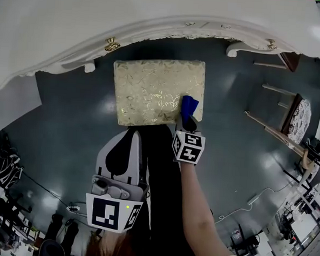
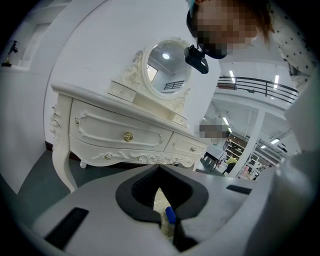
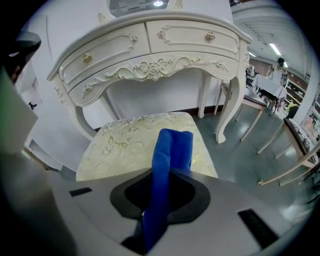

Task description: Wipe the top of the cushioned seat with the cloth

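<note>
From the head view, the cushioned seat (image 1: 158, 92) sat square in the middle of the dark floor (image 1: 62, 129), its pale gold, leaf-patterned top facing up. It stood just in front of the white dressing table (image 1: 102, 18). The right gripper (image 1: 186, 124) was at the seat's near right corner, and there was the blue cloth (image 1: 189, 106), bunched on the cushion by the right edge. The left gripper (image 1: 125, 137) hung back, off the seat and over the floor on the near side, its claw drawn together to a point. Wooden chairs (image 1: 290, 119) stood well off to the right.

In the left gripper view, the left gripper (image 2: 161, 192) had its dark pads meeting at the near end, with nothing caught between them. A sliver of the seat (image 2: 161, 199) and a dab of blue cloth (image 2: 170, 215) showed through the narrow gap. Beyond rose the dressing table (image 2: 120, 135) with its oval mirror (image 2: 165, 67).

Then the right gripper view, and this one was plain. The right gripper (image 3: 162, 200) was clamped on the cloth (image 3: 170, 160), which ran forward out of the pads as a folded blue strip. Its far end lay on the right half of the seat top (image 3: 125, 147). The dressing table (image 3: 150, 50) stood right behind the seat.
</note>
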`<move>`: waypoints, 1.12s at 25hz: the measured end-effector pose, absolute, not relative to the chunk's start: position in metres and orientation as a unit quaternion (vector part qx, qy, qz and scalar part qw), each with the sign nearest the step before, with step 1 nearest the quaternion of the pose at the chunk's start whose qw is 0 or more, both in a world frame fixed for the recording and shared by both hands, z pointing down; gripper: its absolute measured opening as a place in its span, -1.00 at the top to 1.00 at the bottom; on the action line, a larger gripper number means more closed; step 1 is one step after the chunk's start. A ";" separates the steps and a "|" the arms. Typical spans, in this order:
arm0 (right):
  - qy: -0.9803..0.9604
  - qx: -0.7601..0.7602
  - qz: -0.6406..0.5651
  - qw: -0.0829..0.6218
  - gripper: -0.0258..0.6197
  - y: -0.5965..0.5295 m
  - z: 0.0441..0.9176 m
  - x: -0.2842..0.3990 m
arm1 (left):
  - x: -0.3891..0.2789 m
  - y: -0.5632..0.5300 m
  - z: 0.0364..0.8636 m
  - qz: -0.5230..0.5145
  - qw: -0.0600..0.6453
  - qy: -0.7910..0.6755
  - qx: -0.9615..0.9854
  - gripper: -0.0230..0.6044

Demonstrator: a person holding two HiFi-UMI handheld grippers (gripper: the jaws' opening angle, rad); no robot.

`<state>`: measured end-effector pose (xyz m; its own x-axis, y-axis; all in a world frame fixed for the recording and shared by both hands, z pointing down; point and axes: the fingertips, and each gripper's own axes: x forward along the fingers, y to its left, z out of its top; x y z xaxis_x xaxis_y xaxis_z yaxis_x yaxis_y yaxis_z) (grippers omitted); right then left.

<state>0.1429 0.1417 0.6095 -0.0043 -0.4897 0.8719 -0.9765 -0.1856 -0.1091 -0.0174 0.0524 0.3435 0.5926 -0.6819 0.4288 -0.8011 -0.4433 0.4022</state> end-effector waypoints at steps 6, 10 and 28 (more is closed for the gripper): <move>-0.575 0.638 0.422 0.290 0.73 0.140 0.610 0.131 | -0.024 0.051 0.344 0.099 0.293 -0.443 0.842 0.93; -0.577 0.636 0.424 0.288 0.73 0.138 0.610 0.123 | -0.027 0.050 0.344 0.097 0.294 -0.444 0.841 0.93; -0.591 0.622 0.432 0.280 0.73 0.130 0.610 0.090 | -0.046 0.044 0.350 0.101 0.297 -0.461 0.830 0.93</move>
